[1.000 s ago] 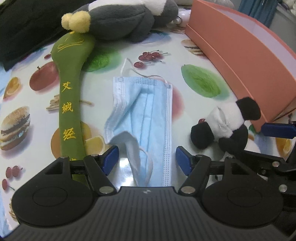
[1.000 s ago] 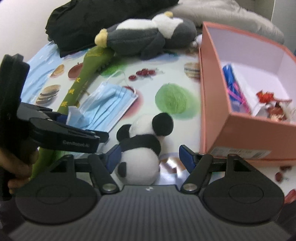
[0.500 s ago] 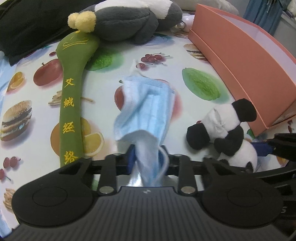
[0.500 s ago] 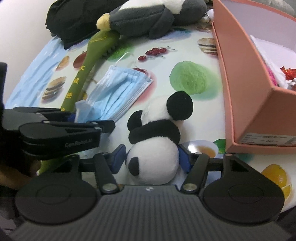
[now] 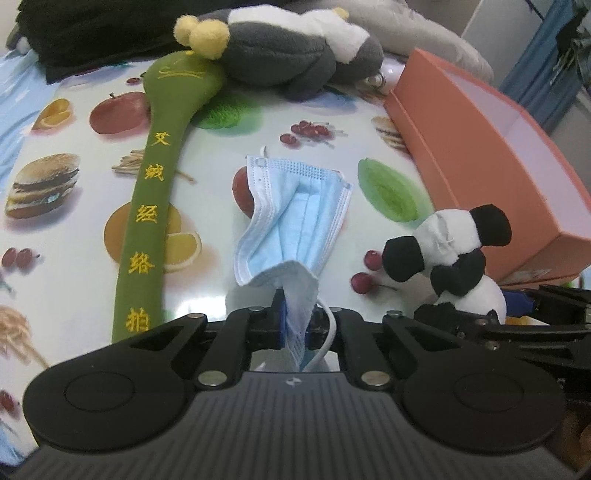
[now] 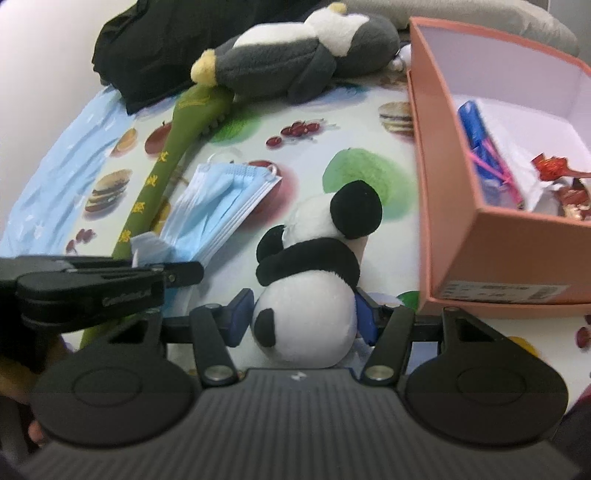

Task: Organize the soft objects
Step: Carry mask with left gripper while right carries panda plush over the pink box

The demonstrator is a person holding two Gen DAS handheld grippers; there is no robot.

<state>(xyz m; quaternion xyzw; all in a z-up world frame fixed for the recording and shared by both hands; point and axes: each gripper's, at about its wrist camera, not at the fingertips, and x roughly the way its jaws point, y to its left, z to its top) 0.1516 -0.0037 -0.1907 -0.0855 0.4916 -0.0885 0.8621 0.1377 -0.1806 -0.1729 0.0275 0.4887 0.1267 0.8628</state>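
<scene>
My left gripper (image 5: 295,325) is shut on the near edge of a blue face mask (image 5: 299,218), which hangs lifted off the fruit-print tablecloth; it also shows in the right wrist view (image 6: 218,206). My right gripper (image 6: 303,317) is shut on the white body of a small panda plush (image 6: 314,280), seen at the right of the left wrist view (image 5: 450,251). The left gripper's body (image 6: 92,291) sits just left of the panda. An orange box (image 6: 498,258) stands to the right, open at the top.
A long green plush mallet (image 5: 151,206) lies left of the mask. A grey and white plush penguin (image 5: 288,55) lies at the back, with dark fabric (image 5: 92,33) behind it. The box holds a blue packet (image 6: 480,155) and red wrappers (image 6: 561,173).
My left gripper closed on the mask's near edge and lifted it, bunching it up. My right gripper moved forward around the panda and closed on its body.
</scene>
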